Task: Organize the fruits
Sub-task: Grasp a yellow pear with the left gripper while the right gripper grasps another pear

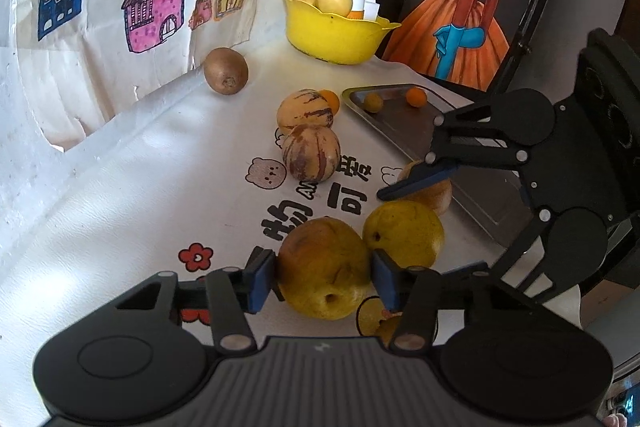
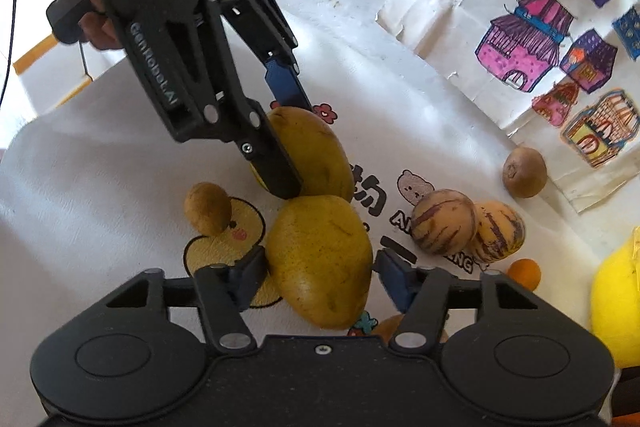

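Observation:
Two yellow pears lie side by side on the white printed tablecloth [image 1: 120,187]. My left gripper [image 1: 324,279] is shut on the browner pear [image 1: 324,267]; its blue pads press both sides, and it also shows in the right wrist view [image 2: 312,151]. My right gripper [image 2: 320,271] straddles the other pear [image 2: 320,259], its left pad touching and its right pad a little off; this pear also shows in the left wrist view [image 1: 404,233]. In the left wrist view the right gripper [image 1: 424,223] comes in from the right.
Two striped melons [image 1: 310,131], a kiwi [image 1: 226,70] and a small orange [image 1: 331,99] lie further back. A yellow bowl [image 1: 336,35] holds fruit. A metal tray [image 1: 404,123] holds two small fruits. A small brown fruit [image 2: 208,207] lies left of the pears.

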